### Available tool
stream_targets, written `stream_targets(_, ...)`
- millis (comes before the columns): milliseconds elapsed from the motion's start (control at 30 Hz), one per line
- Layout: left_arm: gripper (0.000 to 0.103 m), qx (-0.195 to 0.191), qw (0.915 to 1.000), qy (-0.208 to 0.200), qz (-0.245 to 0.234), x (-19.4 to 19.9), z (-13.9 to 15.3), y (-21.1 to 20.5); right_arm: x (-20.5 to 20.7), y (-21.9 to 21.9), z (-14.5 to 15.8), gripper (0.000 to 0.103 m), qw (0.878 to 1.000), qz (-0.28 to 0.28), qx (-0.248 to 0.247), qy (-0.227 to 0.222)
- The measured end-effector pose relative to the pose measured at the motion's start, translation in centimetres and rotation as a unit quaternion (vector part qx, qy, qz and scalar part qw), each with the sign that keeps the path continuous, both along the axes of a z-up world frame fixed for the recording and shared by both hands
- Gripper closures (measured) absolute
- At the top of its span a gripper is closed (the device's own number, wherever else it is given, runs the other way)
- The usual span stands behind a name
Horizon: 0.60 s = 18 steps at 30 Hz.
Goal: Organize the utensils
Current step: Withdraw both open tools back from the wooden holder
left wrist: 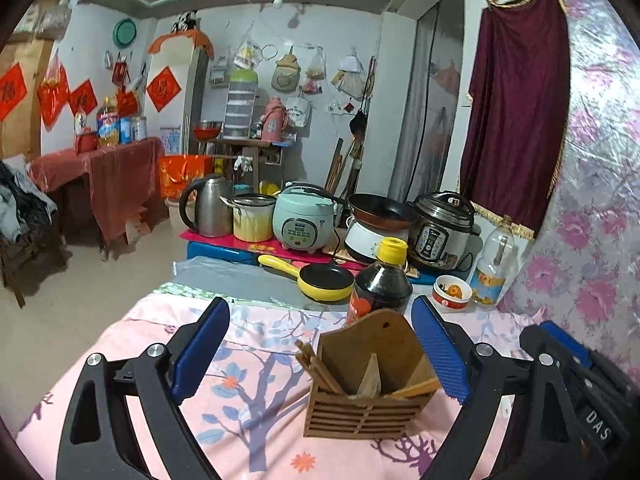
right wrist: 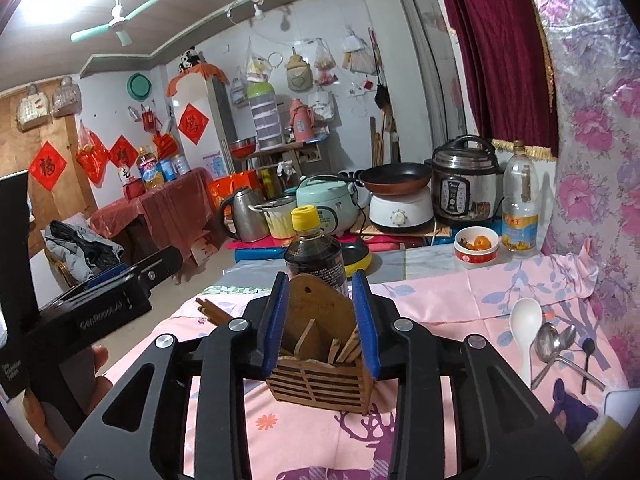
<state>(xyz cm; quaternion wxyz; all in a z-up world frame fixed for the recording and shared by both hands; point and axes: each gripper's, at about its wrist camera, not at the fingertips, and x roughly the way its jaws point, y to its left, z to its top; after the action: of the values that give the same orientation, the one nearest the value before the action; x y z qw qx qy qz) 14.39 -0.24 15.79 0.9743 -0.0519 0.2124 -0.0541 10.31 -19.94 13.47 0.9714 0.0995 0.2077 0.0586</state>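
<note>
A slatted wooden utensil holder (left wrist: 368,408) stands upright on the pink floral cloth. Brown chopsticks (left wrist: 320,368) lean out of its left compartment and more chopsticks (left wrist: 416,390) lie in its right one. My left gripper (left wrist: 320,348) is open wide just short of the holder, with nothing held. My right gripper (right wrist: 320,320) is partly open with no utensil between its jaws; the holder (right wrist: 320,384) stands ahead of it. One of its blue pads (left wrist: 564,338) shows to the right of the holder. A white spoon (right wrist: 524,320), metal spoons (right wrist: 552,344) and a small dark spoon (right wrist: 588,350) lie on the cloth at right.
A dark sauce bottle (left wrist: 380,280) stands right behind the holder. Farther back are a yellow pan (left wrist: 326,280), a small bowl (left wrist: 452,296), a clear bottle (left wrist: 496,264) and several cookers. A floral-covered wall (right wrist: 592,160) runs along the right. A hand (right wrist: 98,364) holds the left gripper.
</note>
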Motion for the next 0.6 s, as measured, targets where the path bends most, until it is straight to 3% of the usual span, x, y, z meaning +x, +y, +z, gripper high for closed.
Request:
stream_targets(300,0.007,0.052,0.9975,-0.043,0.019,-5.7,0.9,-1.2,-3.8,0.2,1.0,0.067,1.0,-0.005,0.003,-0.007)
stream_targets(600,0.006,0.066,0.996,-0.054,0.027,-9.3,1.3,-1.7,-6.9,0.4,1.6,0.06,1.0,-0.019,-0.002,-0.016)
